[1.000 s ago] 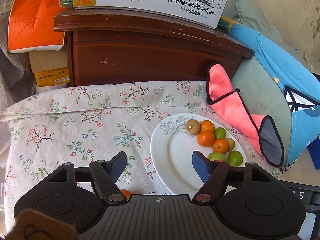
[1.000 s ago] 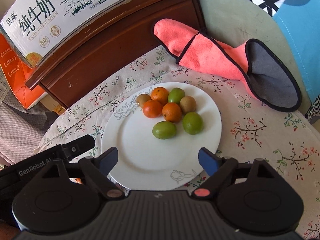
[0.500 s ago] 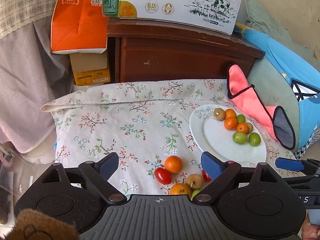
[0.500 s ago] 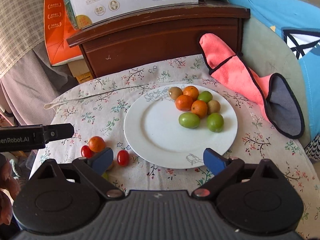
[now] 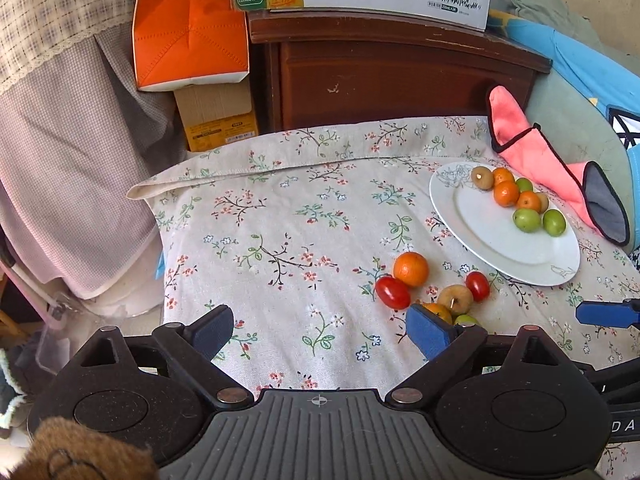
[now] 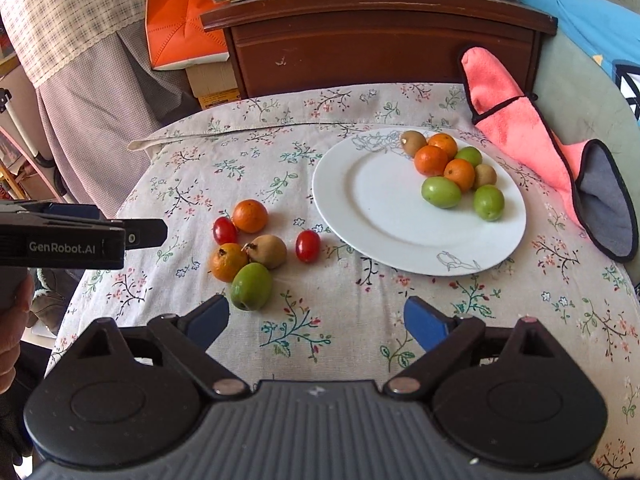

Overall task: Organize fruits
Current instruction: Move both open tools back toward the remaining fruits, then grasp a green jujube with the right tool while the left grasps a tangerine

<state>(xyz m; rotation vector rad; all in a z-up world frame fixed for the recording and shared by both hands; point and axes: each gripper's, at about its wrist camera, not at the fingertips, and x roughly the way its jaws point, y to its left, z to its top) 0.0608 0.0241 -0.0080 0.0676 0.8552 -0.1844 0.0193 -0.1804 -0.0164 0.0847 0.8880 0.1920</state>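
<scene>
Spanning the floral tablecloth, contents listed left to right.

Left gripper: jaws spread wide, nothing between them, held above the cloth's near edge; in the right wrist view it enters from the left edge as a black bar, well apart from the fruit.

Loose fruit, clustered on the cloth left of the plate: cherry tomato touching an orange; second orange; brown fruit at the centre of the cluster; green fruit nearest the camera; second cherry tomato slightly apart, between the cluster and the plate.

White plate: near half bare. Far right portion holds eight pieces packed together: two brown, three orange, three green.

Right gripper: jaws wide apart, holding nothing, above the cloth just in front of the plate.

Pink cloth with black trim: lying beyond the plate's right rim.

Background: wooden cabinet, milk carton on top, orange bag at left.
</scene>
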